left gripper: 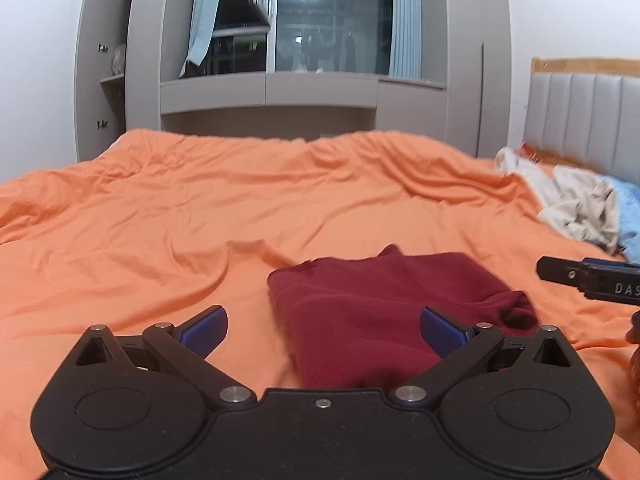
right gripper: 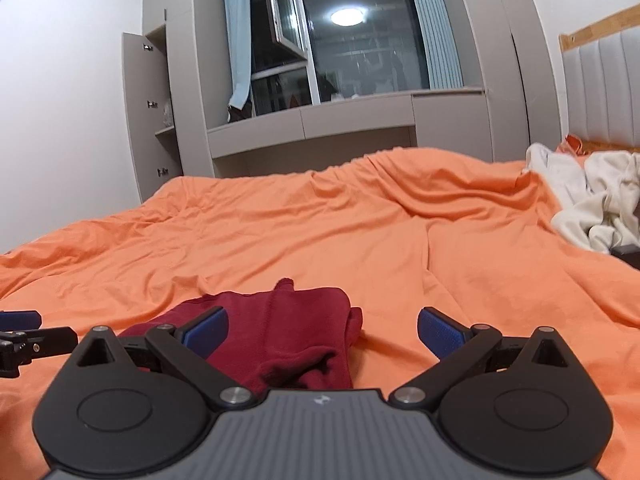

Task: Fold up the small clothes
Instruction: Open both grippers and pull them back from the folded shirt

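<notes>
A dark red small garment point(left gripper: 372, 308) lies folded on the orange bedsheet point(left gripper: 160, 220), just in front of my left gripper point(left gripper: 324, 330), which is open and empty above its near edge. In the right wrist view the same red garment point(right gripper: 288, 328) lies at lower left, and my right gripper point(right gripper: 322, 332) is open and empty over its right edge. The right gripper's finger shows at the right edge of the left wrist view point(left gripper: 588, 276). The left gripper's finger shows at the left edge of the right wrist view point(right gripper: 28, 336).
A pile of white and light blue clothes point(left gripper: 580, 208) lies at the far right near the grey headboard point(left gripper: 580, 116); it also shows in the right wrist view point(right gripper: 592, 200). Grey cabinets and a dark window point(left gripper: 320, 28) stand behind the bed.
</notes>
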The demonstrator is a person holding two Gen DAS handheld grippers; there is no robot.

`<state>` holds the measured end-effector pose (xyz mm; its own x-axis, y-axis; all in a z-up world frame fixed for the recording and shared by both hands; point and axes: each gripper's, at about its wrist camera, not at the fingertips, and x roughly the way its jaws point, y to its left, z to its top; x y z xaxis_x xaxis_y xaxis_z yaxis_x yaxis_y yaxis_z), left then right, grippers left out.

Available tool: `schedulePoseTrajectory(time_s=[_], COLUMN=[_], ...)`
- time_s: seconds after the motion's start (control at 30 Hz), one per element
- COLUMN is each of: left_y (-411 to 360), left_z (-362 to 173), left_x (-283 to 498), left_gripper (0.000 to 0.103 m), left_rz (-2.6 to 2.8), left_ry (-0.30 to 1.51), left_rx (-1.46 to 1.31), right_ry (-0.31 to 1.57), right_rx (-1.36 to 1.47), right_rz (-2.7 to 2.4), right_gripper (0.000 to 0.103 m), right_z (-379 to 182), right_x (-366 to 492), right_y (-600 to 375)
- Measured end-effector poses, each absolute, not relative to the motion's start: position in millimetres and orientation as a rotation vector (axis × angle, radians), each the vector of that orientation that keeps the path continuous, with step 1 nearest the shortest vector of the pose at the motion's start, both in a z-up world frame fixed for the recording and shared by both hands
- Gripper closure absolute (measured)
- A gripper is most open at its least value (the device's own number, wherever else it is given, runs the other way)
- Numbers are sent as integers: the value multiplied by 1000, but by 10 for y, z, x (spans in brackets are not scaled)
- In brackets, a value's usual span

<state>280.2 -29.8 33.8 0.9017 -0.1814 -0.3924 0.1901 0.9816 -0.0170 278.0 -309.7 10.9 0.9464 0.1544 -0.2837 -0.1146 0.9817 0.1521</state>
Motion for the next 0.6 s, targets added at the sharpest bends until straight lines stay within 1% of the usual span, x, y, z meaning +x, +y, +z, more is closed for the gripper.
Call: schedulePoseTrajectory(time_s=[0.3, 0.43, 0.6], left_y=[-192, -212, -222], left_z=[299, 273, 228], left_x=[2145, 1825, 1572], left_gripper=[1, 1, 1], left_rz=[-209, -214, -219], left_ry=[319, 271, 261], left_rx=[-86, -83, -88], right_ry=[216, 194, 132], right_rx=[144, 176, 160], right_rz=[141, 119, 65], right_gripper=[0, 0, 0], right_z=[133, 86, 94], right_x=[1893, 1465, 999], right_y=[-3013, -3054, -3097])
